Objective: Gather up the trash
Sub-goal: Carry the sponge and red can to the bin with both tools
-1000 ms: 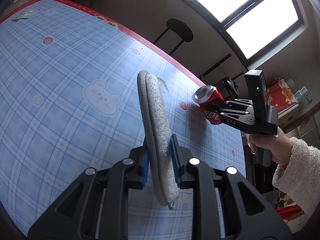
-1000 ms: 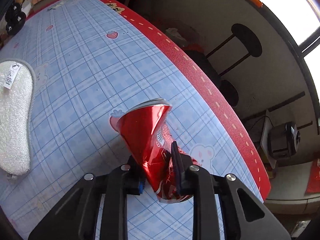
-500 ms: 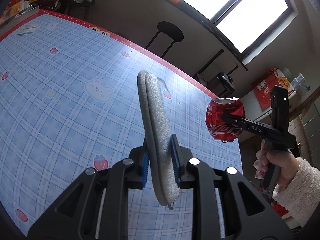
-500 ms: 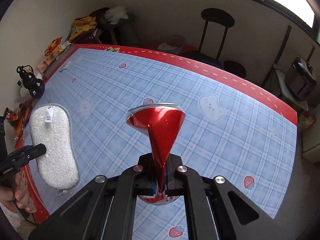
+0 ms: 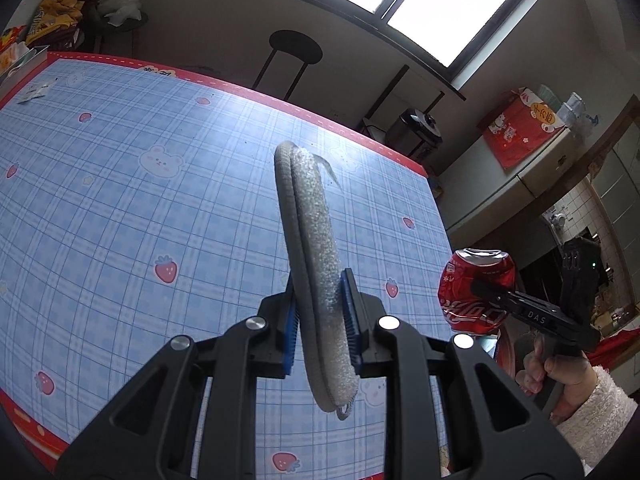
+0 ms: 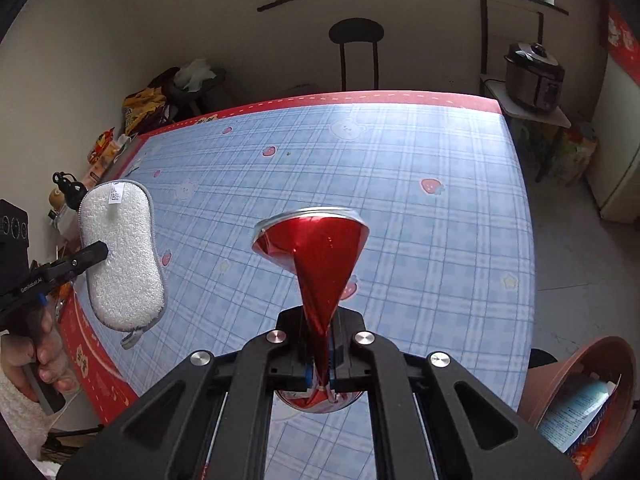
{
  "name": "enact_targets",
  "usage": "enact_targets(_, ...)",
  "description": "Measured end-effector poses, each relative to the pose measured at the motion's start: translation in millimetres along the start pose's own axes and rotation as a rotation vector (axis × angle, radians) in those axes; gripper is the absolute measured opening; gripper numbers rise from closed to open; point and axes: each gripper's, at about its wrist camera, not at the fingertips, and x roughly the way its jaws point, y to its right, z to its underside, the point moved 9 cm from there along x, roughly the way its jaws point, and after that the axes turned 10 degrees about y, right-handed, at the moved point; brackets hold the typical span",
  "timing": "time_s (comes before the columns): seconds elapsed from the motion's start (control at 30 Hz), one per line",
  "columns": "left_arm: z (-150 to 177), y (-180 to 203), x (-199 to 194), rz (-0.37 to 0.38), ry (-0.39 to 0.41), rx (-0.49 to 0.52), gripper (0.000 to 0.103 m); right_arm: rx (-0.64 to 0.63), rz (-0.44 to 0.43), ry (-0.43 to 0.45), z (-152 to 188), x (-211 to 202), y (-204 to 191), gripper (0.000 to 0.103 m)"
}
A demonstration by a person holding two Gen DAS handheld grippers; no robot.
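Left side first. My left gripper (image 5: 320, 320) was closed on a grey sponge (image 5: 310, 264), pads pressing its two flat faces low on its length, so that most of the pad stood up edge-on beyond the jaws and a small loop hung below. It was held in the air above the bench (image 5: 120, 208), touching nothing else. Judgement: light, soft, compressible; the rough fabric faces give plenty of friction, so slipping looked unlikely. It would flop rather than break. Gripping nearer its middle would stop the long free end from swaying.

Centre. The blue checked bench top below both tools showed no loose trash that I could make out, apart from a small scrap of paper (image 5: 34, 90) at the far left corner.

Right side. My right gripper (image 6: 318, 364) was fully closed on a red can (image 6: 316, 256), which was crushed nearly flat between the pads, its rim flaring out above them. The can was in the air over the near part of the bench. Judgement: very light, thin metal, smooth and somewhat slippery, with sharp creases; already deformed, so hard squeezing costs nothing. The flattened waist was the sensible place to hold.

Far right, low: a brown bin (image 6: 580, 384) with paper inside, the likely place for the can.
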Motion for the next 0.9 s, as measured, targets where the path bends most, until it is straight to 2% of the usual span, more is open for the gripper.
enact_targets(0.3, 13.5, 67.6, -5.6, 0.057, -0.043, 0.128, 0.023, 0.192, -0.010, 0.116, 22.5, -63.8, 46.6, 0.005)
enact_targets(0.5, 29.5, 117.3, 3.3, 0.119, -0.084, 0.192, 0.023, 0.228, 0.015, 0.163, 30.9, -95.7, 71.6, 0.005)
enact_targets(0.7, 52.0, 172.2, 20.0, 0.195, -0.141, 0.259, 0.023, 0.272, 0.088, 0.210, 46.8, -136.3, 112.0, 0.005)
enact_targets(0.9, 79.5, 238.4, 39.0, 0.282, -0.192, 0.332, 0.023, 0.343, 0.198, 0.256, 73.7, -185.4, 167.2, 0.005)
